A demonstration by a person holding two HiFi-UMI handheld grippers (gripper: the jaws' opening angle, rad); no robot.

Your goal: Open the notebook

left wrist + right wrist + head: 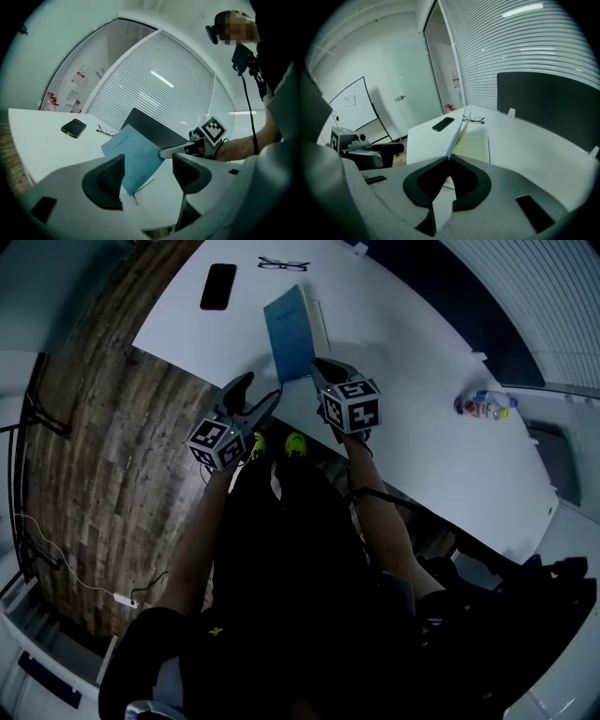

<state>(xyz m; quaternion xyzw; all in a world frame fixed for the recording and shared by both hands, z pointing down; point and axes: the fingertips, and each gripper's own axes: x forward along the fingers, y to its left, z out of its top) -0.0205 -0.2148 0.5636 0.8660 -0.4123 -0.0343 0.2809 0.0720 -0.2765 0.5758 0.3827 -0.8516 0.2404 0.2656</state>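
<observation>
A notebook with a blue cover (289, 332) lies on the white table (412, 352). My right gripper (319, 367) is shut on the cover's near edge and holds it raised off the cream pages (473, 140). In the right gripper view the cover (457, 133) runs edge-on out of the closed jaws (447, 158). In the left gripper view the lifted cover (131, 157) stands tilted, pinched by the right gripper (164, 152). My left gripper (261, 390) hovers at the table's near edge, left of the notebook, open with nothing in it (147, 164).
A black phone (218, 286) and a pair of glasses (283, 263) lie beyond the notebook. A small bottle (483, 406) lies far right on the table. A dark partition panel (548, 108) stands along the far side. Wood floor is to the left.
</observation>
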